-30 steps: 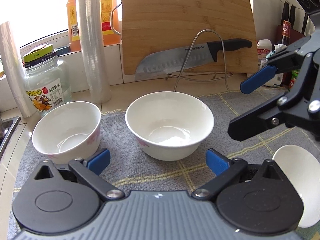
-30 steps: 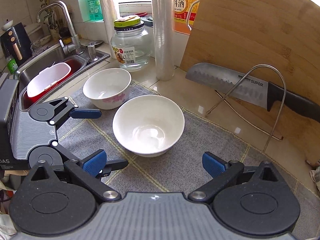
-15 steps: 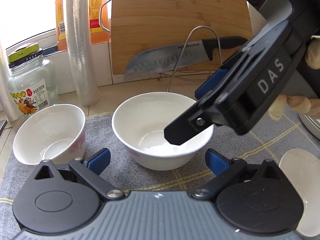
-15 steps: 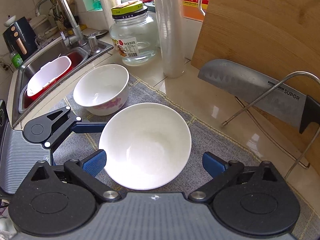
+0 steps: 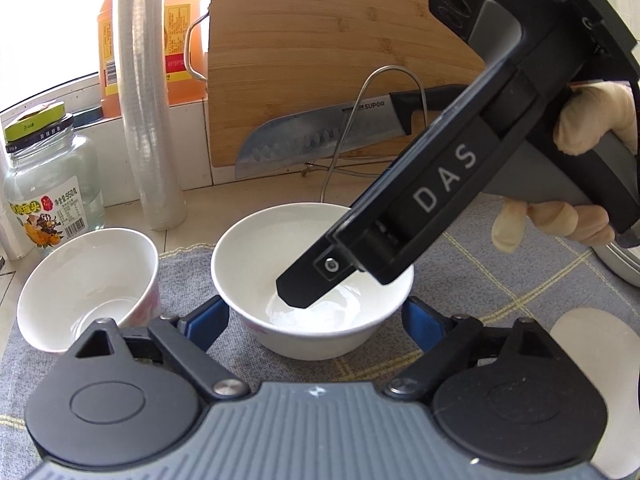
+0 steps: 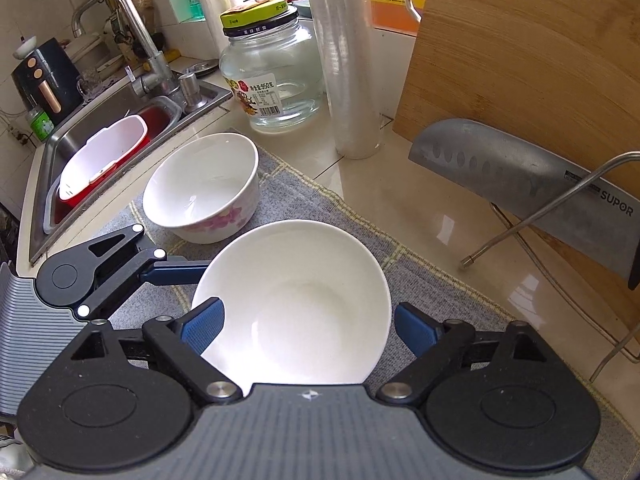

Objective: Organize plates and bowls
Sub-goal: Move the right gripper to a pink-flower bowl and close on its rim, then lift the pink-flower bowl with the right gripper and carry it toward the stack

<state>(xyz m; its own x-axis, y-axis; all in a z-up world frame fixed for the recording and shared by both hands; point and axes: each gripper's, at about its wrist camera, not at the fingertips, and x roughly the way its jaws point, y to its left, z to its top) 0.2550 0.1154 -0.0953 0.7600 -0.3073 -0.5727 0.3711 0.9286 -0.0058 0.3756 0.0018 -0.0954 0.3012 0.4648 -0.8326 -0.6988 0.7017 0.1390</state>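
A plain white bowl (image 5: 256,264) stands on the grey checked cloth (image 5: 500,280), between the blue pads of my left gripper (image 5: 314,322). Its jaws are closing, the pads close beside the bowl's lower walls. My right gripper (image 6: 308,328) comes down from above and straddles the same bowl (image 6: 292,300). Its jaws are closing too, with a narrow gap still showing at the right pad. From the left wrist its black finger (image 5: 304,292) hangs over the bowl's inside. A smaller bowl with pink flowers (image 6: 200,192) sits to the left. A white plate (image 5: 592,344) lies at the right.
A knife (image 5: 320,136) rests on a wire stand (image 6: 560,208) against a bamboo board (image 5: 320,60). A glass jar (image 6: 272,76) and a film roll (image 6: 348,60) stand behind the bowls. The sink (image 6: 80,148) holds a red-and-white basin. A gloved hand (image 5: 592,120) holds the right gripper.
The right gripper has swung in from the right and come down over the plain bowl. Both pairs of jaws have narrowed around it. The left gripper has edged closer to the bowl.
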